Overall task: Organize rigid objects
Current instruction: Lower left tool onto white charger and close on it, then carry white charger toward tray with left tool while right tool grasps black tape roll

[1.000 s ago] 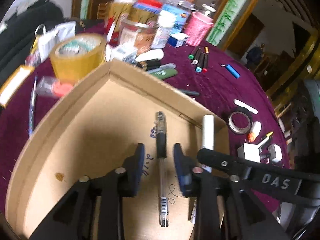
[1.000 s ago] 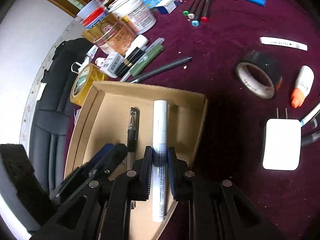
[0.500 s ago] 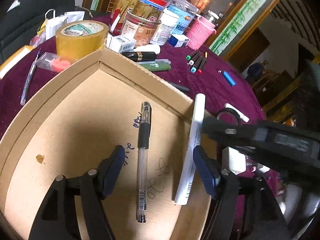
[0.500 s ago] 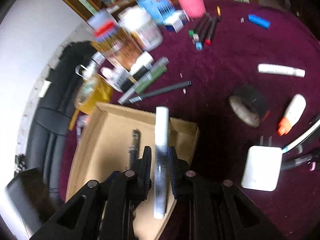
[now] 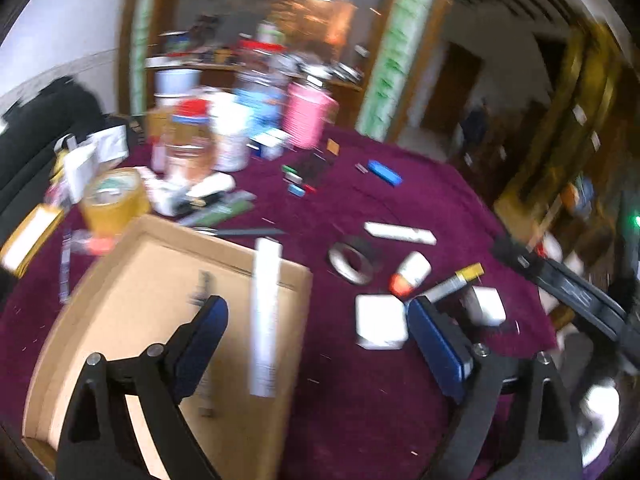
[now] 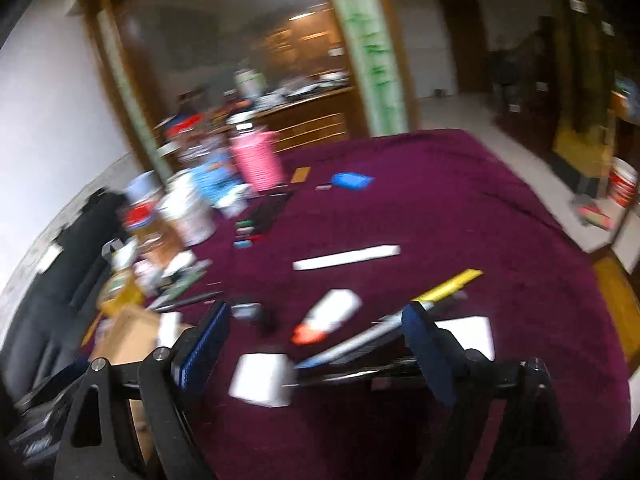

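So both pens are in the box now. A second ago the right gripper (image 6: pixel 314 344) was clamped on the white marker (image 5: pixel 264 312) and the left gripper (image 5: pixel 316 344) was loose around the clear pen; since then both have let go and pulled up and away. Both sets of jaws are opening wide with nothing between them, only the maroon bench (image 5: pixel 420 204) showing in the gap.

In the left wrist view the cardboard box (image 5: pixel 120 304) sits lower left. The white marker lies along its right side, top end poking over the far wall. The clear pen is mostly hidden behind the left jaw, just a dark blurry streak, so I'd guess it's lying where it was dropped.

Two items sorted, plenty left loose: the tape roll (image 5: pixel 354 260), glue bottle (image 5: pixel 410 274), white charger (image 5: pixel 380 326) and another white stick (image 5: pixel 400 233) at centre right. Probably one of those next. The pink cup (image 5: pixel 306 120) and jars upper left are too blurred to see inside.
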`<state>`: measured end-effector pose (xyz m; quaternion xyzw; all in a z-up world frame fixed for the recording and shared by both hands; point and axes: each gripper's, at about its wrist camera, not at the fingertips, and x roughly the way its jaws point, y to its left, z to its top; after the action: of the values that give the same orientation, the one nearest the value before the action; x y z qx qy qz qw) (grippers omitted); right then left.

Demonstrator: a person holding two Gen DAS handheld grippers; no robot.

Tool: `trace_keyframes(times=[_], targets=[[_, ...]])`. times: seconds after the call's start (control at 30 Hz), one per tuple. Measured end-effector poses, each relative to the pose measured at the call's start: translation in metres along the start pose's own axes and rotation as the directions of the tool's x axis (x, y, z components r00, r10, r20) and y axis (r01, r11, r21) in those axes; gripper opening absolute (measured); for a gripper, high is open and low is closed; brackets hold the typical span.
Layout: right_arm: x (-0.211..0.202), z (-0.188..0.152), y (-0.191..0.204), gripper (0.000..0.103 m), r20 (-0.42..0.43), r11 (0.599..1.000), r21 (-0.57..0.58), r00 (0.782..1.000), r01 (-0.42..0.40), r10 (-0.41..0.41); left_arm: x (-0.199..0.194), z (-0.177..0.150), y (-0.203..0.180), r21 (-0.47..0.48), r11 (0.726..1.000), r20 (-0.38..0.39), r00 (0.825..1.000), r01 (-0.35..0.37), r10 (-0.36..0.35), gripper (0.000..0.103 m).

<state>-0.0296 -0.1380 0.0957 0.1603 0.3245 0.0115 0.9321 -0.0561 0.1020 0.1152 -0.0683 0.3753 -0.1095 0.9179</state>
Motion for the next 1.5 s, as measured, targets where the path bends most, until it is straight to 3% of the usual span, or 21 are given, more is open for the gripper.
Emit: trace_keyframes(times=[0.13, 0.37, 0.63, 0.7, 0.73, 0.77, 0.93, 1.1, 1.3, 1.37, 1.43, 1.47, 1.5], targets=[[0.016, -0.012, -0.035, 0.09, 0.002, 0.998, 0.056, 1.0, 0.025, -0.026, 0.042, -0.008, -0.036, 0.049, 0.999, -0.112, 0.994, -0.012, 0.018, 0.091], [0.024, -0.025, -0.064, 0.089, 0.0, 0.994, 0.109, 1.0, 0.008, -0.009, 0.104, -0.01, -0.053, 0.075, 0.991, -0.182, 0.975, -0.114, 0.126, 0.091], [0.021, -0.029, -0.062, 0.09, 0.006, 0.993, 0.11, 0.999, -0.04, 0.04, 0.14, -0.017, -0.054, 0.103, 0.981, -0.193, 0.964, -0.165, 0.183, 0.09], [0.022, -0.03, -0.061, 0.09, 0.006, 0.994, 0.106, 0.999, -0.037, 0.037, 0.143, -0.019, -0.056, 0.128, 0.977, -0.178, 0.966, -0.168, 0.19, 0.078], [0.022, -0.03, -0.06, 0.09, 0.005, 0.994, 0.104, 0.999, -0.036, 0.036, 0.141, -0.02, -0.058, 0.154, 0.974, -0.151, 0.97, -0.167, 0.19, 0.056], [0.023, -0.03, -0.06, 0.09, 0.004, 0.994, 0.104, 0.999, -0.036, 0.036, 0.141, -0.02, -0.059, 0.16, 0.976, -0.156, 0.973, -0.148, 0.173, 0.045], [0.029, -0.032, -0.06, 0.09, -0.015, 0.995, 0.099, 1.0, -0.016, 0.018, 0.129, -0.022, -0.056, 0.131, 0.986, -0.15, 0.981, -0.104, 0.123, 0.045], [0.033, -0.035, -0.061, 0.089, -0.028, 0.996, 0.086, 0.999, 0.02, -0.018, 0.09, -0.023, -0.042, 0.053, 0.999, -0.129, 0.992, -0.008, 0.015, 0.045], [0.034, -0.035, -0.049, 0.089, -0.027, 0.998, 0.038, 0.998, 0.057, -0.056, 0.027, -0.022, 0.01, -0.047, 0.997, -0.074, 0.995, 0.064, -0.068, 0.045], [0.027, -0.033, -0.031, 0.089, -0.04, 1.0, 0.011, 0.999, 0.006, -0.006, 0.006, -0.021, 0.034, -0.08, 0.995, -0.052, 0.997, 0.056, -0.06, 0.045], [0.02, -0.026, -0.005, 0.09, -0.079, 0.992, -0.001, 0.989, -0.124, 0.123, -0.011, -0.022, 0.053, -0.103, 0.993, -0.028, 0.998, 0.049, -0.052, 0.045], [0.019, -0.023, 0.008, 0.09, -0.103, 0.979, -0.002, 0.974, -0.202, 0.201, -0.019, -0.023, 0.064, -0.118, 0.992, -0.013, 0.999, 0.043, -0.044, 0.045], [0.02, -0.019, 0.025, 0.09, -0.138, 0.954, -0.002, 0.945, -0.3, 0.297, -0.026, -0.025, 0.072, -0.132, 0.99, 0.0, 0.999, 0.039, -0.039, 0.045]])
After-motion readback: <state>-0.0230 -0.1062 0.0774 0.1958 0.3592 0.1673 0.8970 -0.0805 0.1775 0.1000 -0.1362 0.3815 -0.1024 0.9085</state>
